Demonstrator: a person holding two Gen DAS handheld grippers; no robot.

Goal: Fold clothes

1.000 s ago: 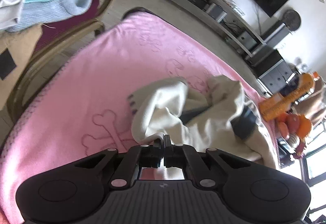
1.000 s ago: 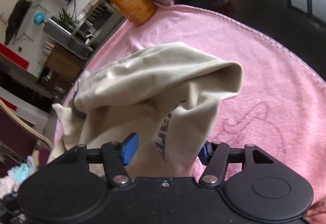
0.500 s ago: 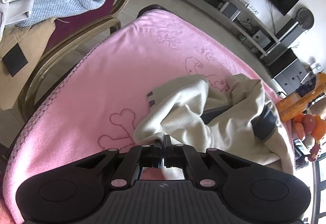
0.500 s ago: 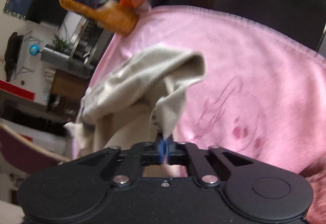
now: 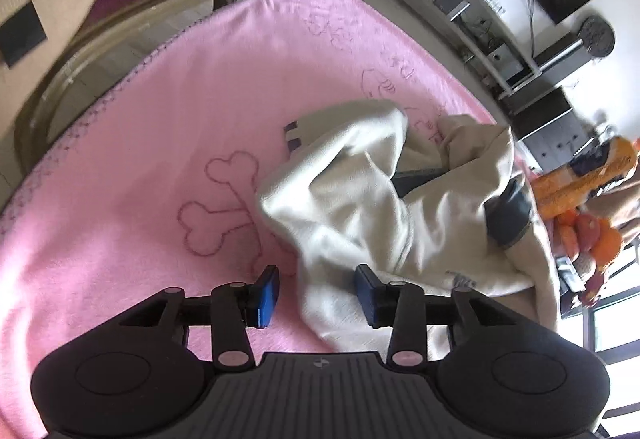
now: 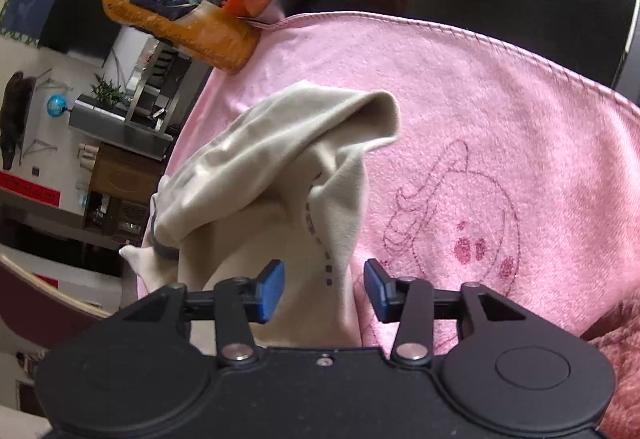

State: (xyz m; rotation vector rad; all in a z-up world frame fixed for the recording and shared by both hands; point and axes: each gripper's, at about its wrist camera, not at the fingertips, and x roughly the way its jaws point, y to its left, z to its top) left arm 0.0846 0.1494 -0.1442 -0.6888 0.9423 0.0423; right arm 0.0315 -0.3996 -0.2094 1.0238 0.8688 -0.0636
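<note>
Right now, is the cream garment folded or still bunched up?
Bunched, not folded: the cream garment lies crumpled in loose humps on the pink blanket.

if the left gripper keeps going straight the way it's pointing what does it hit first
Most likely the cream garment: its near edge already lies between the open pads of the left gripper, with the pink blanket under it. Depth is hard to judge.

Cream garment [image 5: 360, 215], soft fleece-like fabric, lies crumpled and half-bunched on the pink blanket, not flat. Dark grey-blue trim shows at a cuff or collar on its far right side [image 5: 508, 215] and a small dark striped tab at its far left edge. Right wrist view: same cream garment [image 6: 280, 167] heaped up in a raised fold, dark printed lettering running down the near hanging flap, grey trim at left edge.
</note>
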